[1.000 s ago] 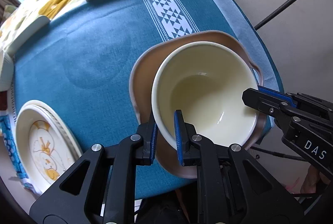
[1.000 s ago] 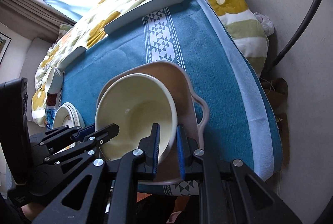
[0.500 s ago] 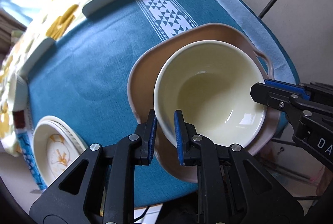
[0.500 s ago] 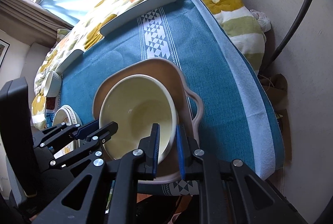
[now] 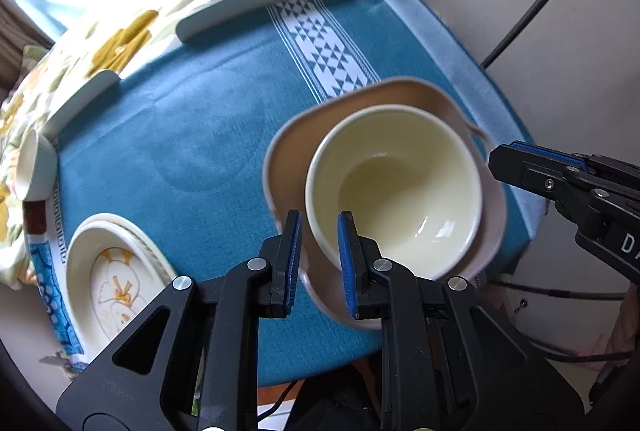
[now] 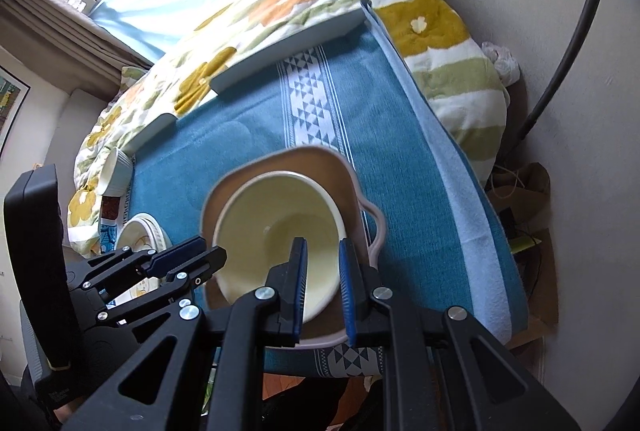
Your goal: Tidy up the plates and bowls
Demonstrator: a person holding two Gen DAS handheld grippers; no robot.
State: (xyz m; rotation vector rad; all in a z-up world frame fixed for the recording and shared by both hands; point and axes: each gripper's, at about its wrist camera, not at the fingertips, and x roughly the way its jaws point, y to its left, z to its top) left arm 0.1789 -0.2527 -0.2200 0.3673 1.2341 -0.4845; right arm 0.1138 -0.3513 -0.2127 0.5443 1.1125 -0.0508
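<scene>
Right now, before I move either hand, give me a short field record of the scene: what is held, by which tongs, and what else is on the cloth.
held item: cream round ceramic bowl, nested in pink handled dish
left tongs: straddling the bowl's near rim
right tongs: straddling the bowl's opposite rim
surface: teal woven tablecloth
other dishes: stacked cream plates with yellow print; small white ribbed cup
far edge: floral quilt

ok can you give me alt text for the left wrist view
The left gripper straddles the near rim of a cream bowl sitting in a pinkish handled dish on a blue tablecloth, with patterned plates at lower left.
</scene>
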